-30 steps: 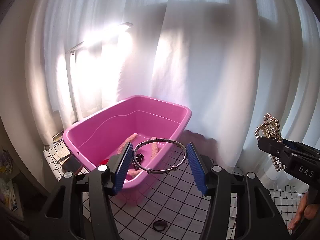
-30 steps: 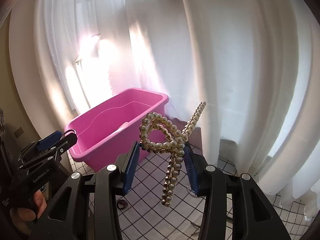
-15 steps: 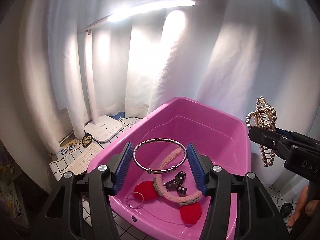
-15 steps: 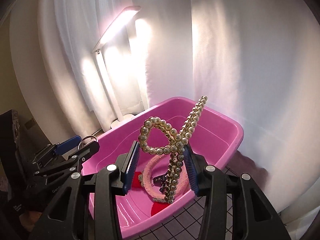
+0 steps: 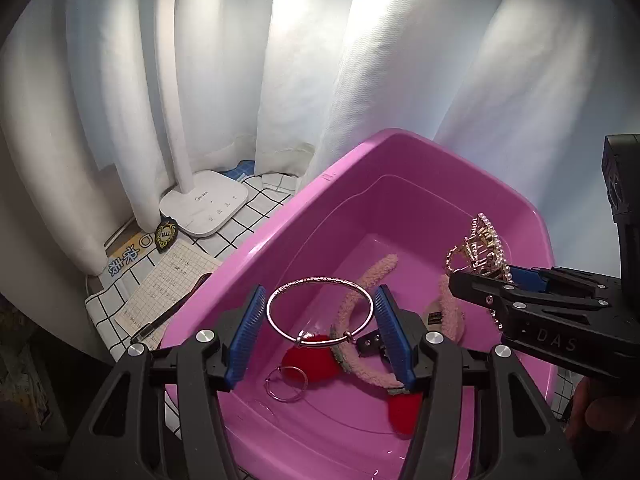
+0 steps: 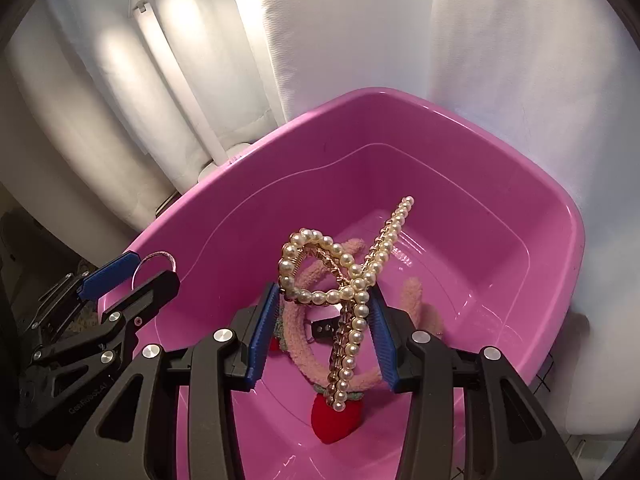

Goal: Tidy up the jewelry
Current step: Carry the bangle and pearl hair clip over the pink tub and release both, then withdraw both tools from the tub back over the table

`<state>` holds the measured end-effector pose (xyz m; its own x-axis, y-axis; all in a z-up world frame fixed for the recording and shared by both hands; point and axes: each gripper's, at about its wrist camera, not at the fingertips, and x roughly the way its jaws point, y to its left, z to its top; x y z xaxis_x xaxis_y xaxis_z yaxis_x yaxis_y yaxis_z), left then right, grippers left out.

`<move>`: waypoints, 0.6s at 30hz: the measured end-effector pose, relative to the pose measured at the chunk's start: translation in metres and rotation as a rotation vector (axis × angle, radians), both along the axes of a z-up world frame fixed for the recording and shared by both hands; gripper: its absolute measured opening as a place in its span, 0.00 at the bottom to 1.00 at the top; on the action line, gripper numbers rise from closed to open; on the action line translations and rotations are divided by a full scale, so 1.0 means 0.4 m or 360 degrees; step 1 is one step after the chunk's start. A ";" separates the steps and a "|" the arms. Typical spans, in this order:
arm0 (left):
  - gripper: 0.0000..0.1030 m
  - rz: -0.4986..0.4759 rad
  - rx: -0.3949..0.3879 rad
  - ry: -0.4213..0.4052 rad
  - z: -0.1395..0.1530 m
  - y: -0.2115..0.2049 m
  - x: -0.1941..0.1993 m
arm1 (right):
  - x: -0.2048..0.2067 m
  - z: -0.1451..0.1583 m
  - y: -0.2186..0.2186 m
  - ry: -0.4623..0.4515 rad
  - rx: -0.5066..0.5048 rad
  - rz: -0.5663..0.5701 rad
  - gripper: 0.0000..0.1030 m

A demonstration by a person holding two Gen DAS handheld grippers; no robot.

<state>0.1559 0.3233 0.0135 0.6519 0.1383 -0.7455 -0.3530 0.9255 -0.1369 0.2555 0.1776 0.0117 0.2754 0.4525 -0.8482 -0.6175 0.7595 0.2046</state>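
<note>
My left gripper [image 5: 320, 326] is shut on a silver bangle [image 5: 320, 280] and holds it above the pink tub [image 5: 360, 168]. My right gripper [image 6: 324, 330] is shut on a pearl hair claw [image 6: 344, 276] and holds it over the same tub [image 6: 400, 96]. The claw also shows at the right of the left wrist view [image 5: 480, 248]. In the tub lie a pink fuzzy headband with red pom-poms [image 5: 360, 300], a small hoop ring [image 5: 286, 383] and a black clip [image 5: 370, 343].
A white desk lamp base [image 5: 204, 206] stands left of the tub on a grid-patterned cloth [image 5: 256, 210]. A notepad [image 5: 168, 284] and a pen [image 5: 168, 314] lie beside it. White curtains [image 5: 360, 60] hang close behind.
Both grippers have moved forward and tilted down over the tub, so its inside now fills both views. Each still holds its piece.
</note>
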 end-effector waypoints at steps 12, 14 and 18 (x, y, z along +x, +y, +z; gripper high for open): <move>0.75 -0.0035 0.0024 0.0127 -0.026 0.002 0.015 | 0.031 -0.016 0.015 0.0057 -0.0093 -0.0072 0.61; 0.75 -0.0041 0.0031 0.0126 -0.024 -0.001 0.015 | 0.032 -0.012 0.007 0.0054 -0.0093 -0.0081 0.61; 0.78 -0.0042 0.0032 0.0128 -0.022 -0.007 0.013 | 0.029 -0.013 -0.004 0.0061 -0.0084 -0.0100 0.61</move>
